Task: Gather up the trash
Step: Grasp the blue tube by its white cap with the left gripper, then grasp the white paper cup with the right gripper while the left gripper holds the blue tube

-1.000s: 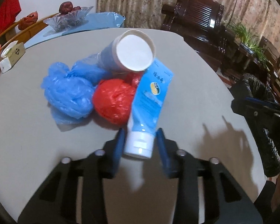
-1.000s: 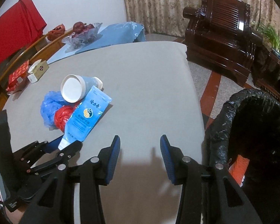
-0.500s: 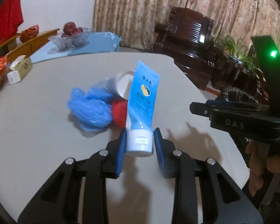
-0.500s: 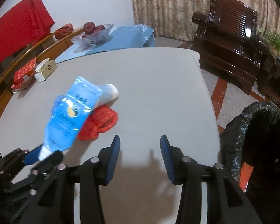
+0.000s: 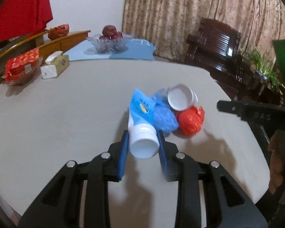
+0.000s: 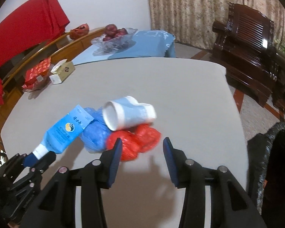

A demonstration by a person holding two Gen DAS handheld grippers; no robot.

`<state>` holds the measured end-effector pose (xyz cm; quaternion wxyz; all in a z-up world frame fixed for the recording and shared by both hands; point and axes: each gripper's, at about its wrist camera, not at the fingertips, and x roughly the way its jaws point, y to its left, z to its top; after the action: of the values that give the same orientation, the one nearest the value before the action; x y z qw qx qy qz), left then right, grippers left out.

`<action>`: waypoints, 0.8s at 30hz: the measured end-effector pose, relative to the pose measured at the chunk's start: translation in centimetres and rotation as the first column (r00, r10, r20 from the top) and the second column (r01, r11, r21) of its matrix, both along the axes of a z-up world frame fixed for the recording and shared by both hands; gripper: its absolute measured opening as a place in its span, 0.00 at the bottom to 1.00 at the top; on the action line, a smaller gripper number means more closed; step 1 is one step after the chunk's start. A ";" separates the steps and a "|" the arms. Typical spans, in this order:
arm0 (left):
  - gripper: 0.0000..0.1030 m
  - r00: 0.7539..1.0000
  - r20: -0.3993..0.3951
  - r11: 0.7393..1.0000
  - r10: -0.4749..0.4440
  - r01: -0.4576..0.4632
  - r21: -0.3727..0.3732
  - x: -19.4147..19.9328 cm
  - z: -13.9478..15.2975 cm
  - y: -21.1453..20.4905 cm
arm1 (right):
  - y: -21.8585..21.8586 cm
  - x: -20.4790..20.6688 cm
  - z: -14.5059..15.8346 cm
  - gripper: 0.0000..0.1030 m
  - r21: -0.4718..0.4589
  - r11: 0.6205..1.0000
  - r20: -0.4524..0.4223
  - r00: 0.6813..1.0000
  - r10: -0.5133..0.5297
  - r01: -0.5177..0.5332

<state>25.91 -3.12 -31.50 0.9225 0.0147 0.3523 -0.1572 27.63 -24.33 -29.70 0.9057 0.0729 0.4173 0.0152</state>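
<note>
1. Tube is in my left tongs, pinched at the white cap end w/ the jaws closed tight on it; the blue body sticks out fwd above the table.
2. Right tongs are wide open & empty, hovering low just in front of the red bag.
3. Rest of the trash sits mid-table in one heap: blue bag, red bag, paper cup lying on its side on top.
4. Bin w/ black liner is at my right, past the table edge.
5. To do this step well, I think: keep the squeeze on the cap firm, since it's smooth & round and could slip; carry the tube clear of the heap so it doesn't knock the cup off; go over my right tongs, not through them; let go only once it's above the bin mouth.
6. Hard to tell: only part of the bin rim shows, inside is dark, can't say how full. Print on the tube is too small to read. Left view is a bit blurred at the heap.
</note>
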 end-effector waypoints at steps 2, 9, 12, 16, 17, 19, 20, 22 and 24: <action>0.27 1.000 0.006 1.000 -0.003 0.002 0.014 0.1 0.0 0.2 | 0.6 0.3 0.0 0.43 -0.004 1.000 0.000 1.000 0.009 -0.009; 0.27 0.999 -0.053 1.000 0.009 -0.009 0.005 1.1 -2.4 0.8 | 2.7 2.0 -0.6 0.43 -0.011 1.000 -0.006 1.000 0.027 -0.027; 0.27 0.999 -0.041 1.000 0.012 -0.012 0.001 1.6 -2.2 1.2 | 3.4 2.8 -0.9 0.43 -0.010 1.000 -0.006 1.000 0.030 -0.030; 0.27 0.999 -0.055 1.000 0.003 -0.003 0.012 2.5 -3.1 1.2 | 4.4 4.0 -1.5 0.43 -0.009 1.000 -0.012 0.999 0.030 -0.030; 0.27 0.998 -0.060 1.000 0.001 0.000 0.015 2.7 -3.5 1.2 | 4.6 4.3 -1.7 0.43 -0.011 1.000 -0.013 1.000 0.029 -0.029; 0.27 0.997 -0.072 1.000 -0.001 0.002 0.017 3.1 -4.0 1.4 | 5.0 4.9 -2.0 0.43 -0.024 0.999 -0.014 1.000 0.021 -0.021; 0.27 0.997 -0.080 1.000 0.000 0.001 0.016 3.3 -4.3 1.5 | 5.1 5.0 -2.2 0.43 -0.029 0.999 -0.014 1.000 0.018 -0.018; 0.27 0.996 -0.090 1.000 0.002 -0.001 0.010 3.6 -4.6 1.9 | 5.2 5.5 -2.5 0.43 -0.036 0.999 -0.019 1.000 0.012 -0.013; 0.27 0.996 -0.094 1.000 0.001 0.000 0.005 3.9 -4.7 2.1 | 5.3 5.7 -2.6 0.48 -0.050 0.999 -0.014 1.000 0.004 -0.004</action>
<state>29.85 -1.00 -36.22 0.9048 0.0097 0.3959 -0.1566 33.38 -19.02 -32.34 0.9044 0.0494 0.4239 0.0060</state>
